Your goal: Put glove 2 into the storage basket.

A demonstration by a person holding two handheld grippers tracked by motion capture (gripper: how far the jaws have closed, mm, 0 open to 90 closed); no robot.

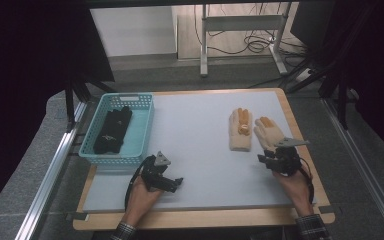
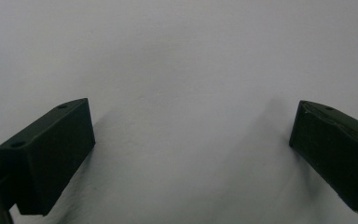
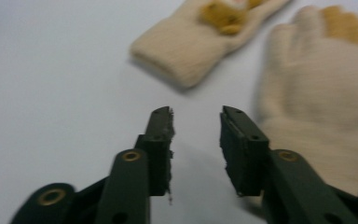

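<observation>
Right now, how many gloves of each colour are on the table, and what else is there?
Beige gloves with orange fingers: 2, one left of the other, on the grey mat.
Black gloves: a bundle in the basket, number unclear, counted as 1.
Turquoise basket: 1.
Total: 4 things.

Right glove (image 3: 317, 93) blurred, cut off at edge — fingertips unseen.

A turquoise plastic basket (image 1: 142, 131) with a lattice wall sits at the left edge of the tabletop (image 1: 195, 145), which is pale grey with a wooden border. A pair of black gloves (image 1: 112, 131) lies inside the basket, stretched lengthwise. Beyond the far edge, a white metal frame (image 1: 242, 22) stands on the floor with dark cables (image 1: 252, 45) looped beneath it.
</observation>
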